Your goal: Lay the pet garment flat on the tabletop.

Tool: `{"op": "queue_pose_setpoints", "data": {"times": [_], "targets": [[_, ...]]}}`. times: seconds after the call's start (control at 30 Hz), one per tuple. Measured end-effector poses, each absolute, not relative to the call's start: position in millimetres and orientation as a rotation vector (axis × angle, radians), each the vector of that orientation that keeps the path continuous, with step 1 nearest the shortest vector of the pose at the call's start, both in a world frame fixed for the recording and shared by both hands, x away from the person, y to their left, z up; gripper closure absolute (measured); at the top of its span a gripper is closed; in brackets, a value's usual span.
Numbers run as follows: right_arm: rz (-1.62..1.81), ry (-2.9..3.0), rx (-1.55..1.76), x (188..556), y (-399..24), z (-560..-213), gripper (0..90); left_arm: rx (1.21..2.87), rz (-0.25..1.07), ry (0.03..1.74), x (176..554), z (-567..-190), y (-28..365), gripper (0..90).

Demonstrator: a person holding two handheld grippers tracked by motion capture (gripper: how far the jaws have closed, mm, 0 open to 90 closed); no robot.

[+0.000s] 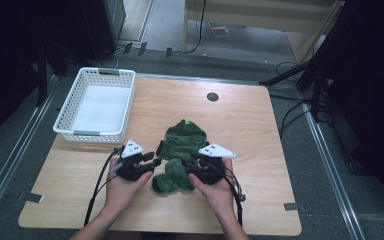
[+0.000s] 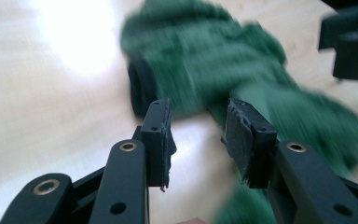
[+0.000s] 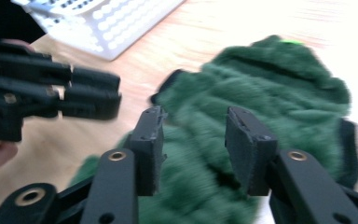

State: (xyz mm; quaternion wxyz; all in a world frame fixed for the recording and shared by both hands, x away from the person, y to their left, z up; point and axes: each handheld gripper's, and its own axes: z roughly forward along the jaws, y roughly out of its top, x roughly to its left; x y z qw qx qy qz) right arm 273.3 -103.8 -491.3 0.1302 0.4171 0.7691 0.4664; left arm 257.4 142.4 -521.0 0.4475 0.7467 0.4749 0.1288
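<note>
Both sets of jaws stand parted with nothing between them: the left gripper (image 1: 152, 162) has bare table showing through its gap in its own view, and the right gripper (image 1: 189, 164) hovers over green fleece without pinching it. The green fleece garment (image 1: 179, 155) — small, hooded, with dark cuffs or trim at its edges — lies crumpled near the middle of the wooden table (image 1: 260, 130), flanked by the two grippers, one at each side. From where I stand it looks light and floppy; it should bunch and sag when lifted, not slip, so I would guess a pinch on a thick fold or a sleeve edge holds best. Beyond it, at the table's far left corner, sits a white perforated basket (image 1: 67, 107) — nothing in it that I can make out.
</note>
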Motion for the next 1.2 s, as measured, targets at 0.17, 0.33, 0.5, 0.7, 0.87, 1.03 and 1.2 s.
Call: {"op": "queue_pose_setpoints", "data": {"times": [0.17,0.33,0.5,0.7,0.87,1.03,1.2], "targets": [[1.300,2.318,1.147,258,-82,-495,46.6,1.897,0.281,1.140,236,-536,142,61.0],[1.223,2.344,1.137,257,-70,-512,55.3,1.911,0.270,1.136,231,-548,140,63.9],[1.212,2.321,1.111,255,-74,-522,83.6,1.930,0.286,1.109,227,-553,136,73.9],[1.320,2.171,1.190,246,-103,-505,85.6,1.914,0.257,1.118,229,-554,138,79.4],[1.339,2.119,1.296,230,-140,-510,81.7,1.914,0.243,1.113,231,-554,139,79.2],[1.311,2.032,1.467,214,-179,-520,74.0,1.910,0.242,1.111,230,-554,139,78.7],[1.304,1.841,1.538,204,-211,-510,67.8,1.880,0.233,1.105,230,-554,142,72.6]]}}
